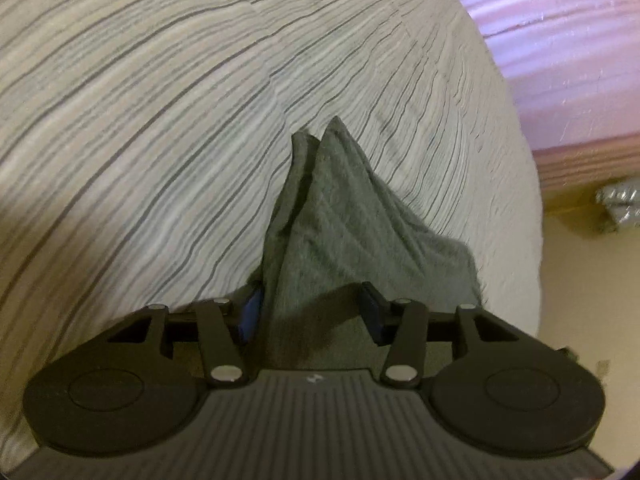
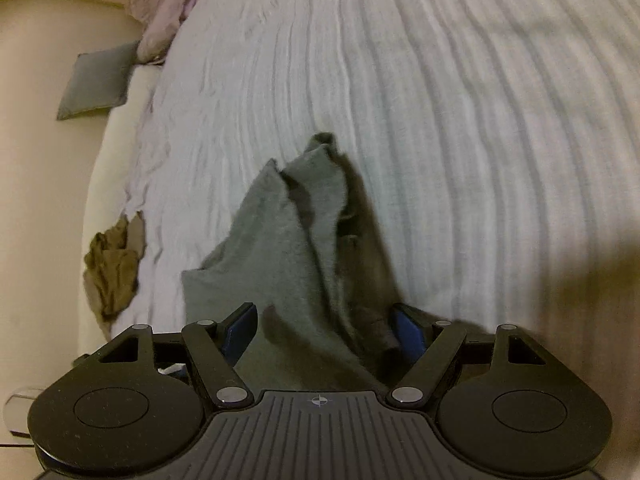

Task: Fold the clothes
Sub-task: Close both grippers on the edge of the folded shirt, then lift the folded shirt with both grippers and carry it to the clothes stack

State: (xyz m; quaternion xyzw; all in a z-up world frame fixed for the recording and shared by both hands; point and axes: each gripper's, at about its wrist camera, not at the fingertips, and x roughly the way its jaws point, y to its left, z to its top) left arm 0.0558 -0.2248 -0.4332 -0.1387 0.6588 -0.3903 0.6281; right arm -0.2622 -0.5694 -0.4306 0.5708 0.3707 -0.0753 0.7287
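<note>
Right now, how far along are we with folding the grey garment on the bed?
Early. Done: a folded grey piece lies off the bed's far corner. In hand: the grey garment is bunched between the jaws of the left hand-held gripper and the right hand-held gripper, over the striped bedspread; a firm pinch isn't clear. Left: spreading and folding it, then the crumpled brown garment.

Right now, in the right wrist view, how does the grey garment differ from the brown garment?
The grey garment lies in long folds tapering to a point; the brown garment is crumpled in a heap. The grey garment looks larger than the brown garment. The grey garment lies well onto the striped bedspread; the brown garment sits at its edge. Both are plain cloth, not yet folded.
</note>
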